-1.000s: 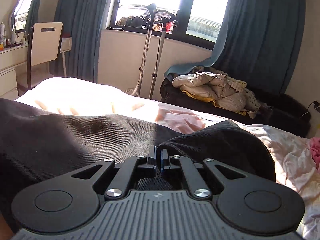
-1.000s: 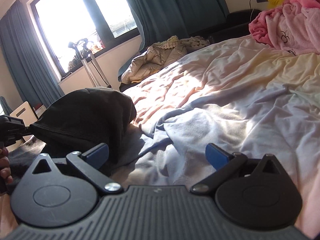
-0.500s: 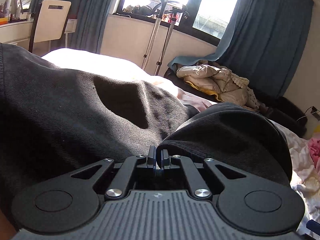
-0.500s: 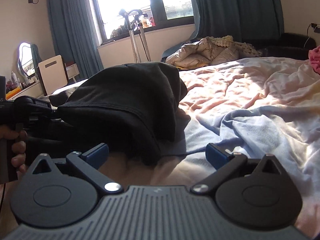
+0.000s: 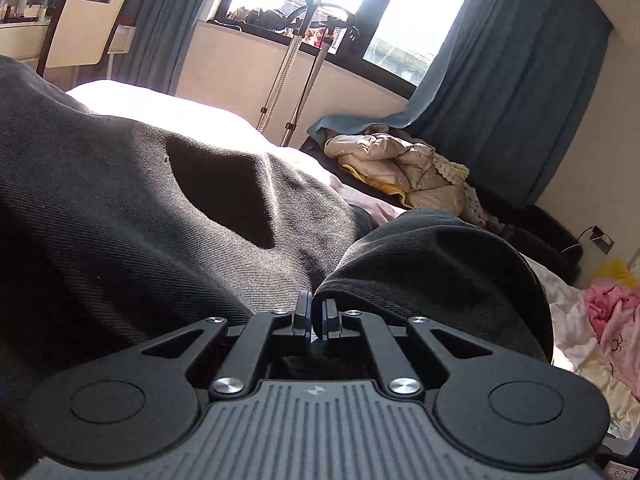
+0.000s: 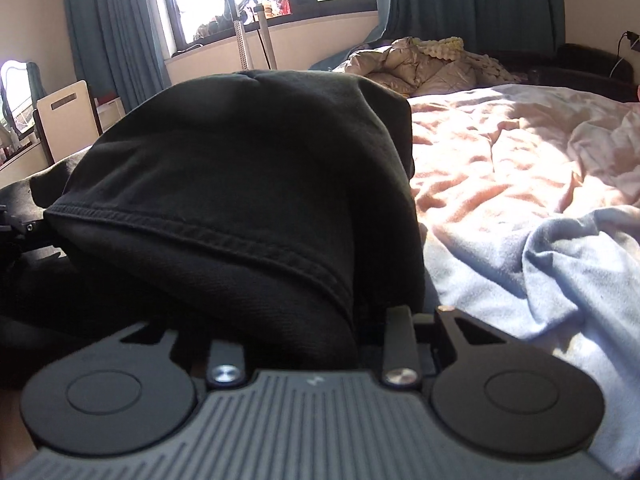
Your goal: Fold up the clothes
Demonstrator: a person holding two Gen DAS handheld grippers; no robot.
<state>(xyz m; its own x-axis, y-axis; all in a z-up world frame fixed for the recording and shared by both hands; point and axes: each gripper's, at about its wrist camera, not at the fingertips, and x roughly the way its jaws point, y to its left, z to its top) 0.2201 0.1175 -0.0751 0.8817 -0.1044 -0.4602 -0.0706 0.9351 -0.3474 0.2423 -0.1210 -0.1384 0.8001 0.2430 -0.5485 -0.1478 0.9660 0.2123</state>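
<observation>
A black garment point(image 5: 120, 216) lies across the bed and fills the left of the left wrist view. My left gripper point(image 5: 316, 314) is shut on a hemmed edge of it, and the cloth bulges up in a fold to the right point(image 5: 440, 264). In the right wrist view the same black garment point(image 6: 248, 168) rises as a mound straight ahead, its stitched hem point(image 6: 208, 236) facing me. My right gripper point(image 6: 360, 320) has closed in on the garment's lower edge; the cloth covers the fingertips. The left gripper point(image 6: 16, 228) shows at the left edge.
The rumpled pink and pale blue bedsheet point(image 6: 520, 168) spreads to the right. A beige puffy jacket point(image 5: 400, 164) lies on a dark sofa under the window. Pink clothes point(image 5: 616, 312) lie at the bed's right. A metal stand point(image 5: 296, 68) and a chair point(image 5: 84, 24) stand behind.
My right gripper has moved left to the black garment and its fingers have closed from wide open onto the hem. The left gripper has kept its hold and lifted the cloth slightly.
</observation>
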